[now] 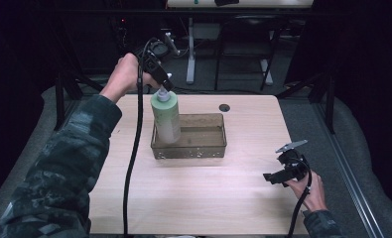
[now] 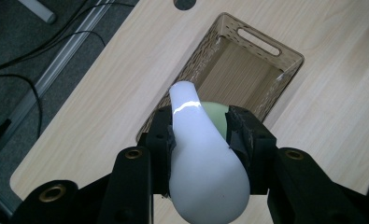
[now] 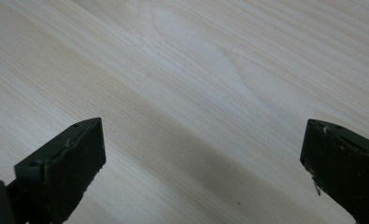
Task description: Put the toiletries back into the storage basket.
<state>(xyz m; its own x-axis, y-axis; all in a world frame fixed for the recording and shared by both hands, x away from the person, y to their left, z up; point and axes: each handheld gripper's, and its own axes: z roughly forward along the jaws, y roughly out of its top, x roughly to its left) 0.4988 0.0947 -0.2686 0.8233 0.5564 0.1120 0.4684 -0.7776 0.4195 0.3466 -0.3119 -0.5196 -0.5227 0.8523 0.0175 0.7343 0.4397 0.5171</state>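
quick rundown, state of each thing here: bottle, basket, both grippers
pump bottle: upright, held by its white pump head, lower end inside the basket's left end
basket: upright on the table, open top, nothing else inside
left gripper: jaws shut on the pump head
right gripper: jaws open, holding nothing, over bare table

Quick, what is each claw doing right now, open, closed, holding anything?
Left claw: closed on the white pump top of the pale green plastic bottle.
Right claw: open, holding nothing.
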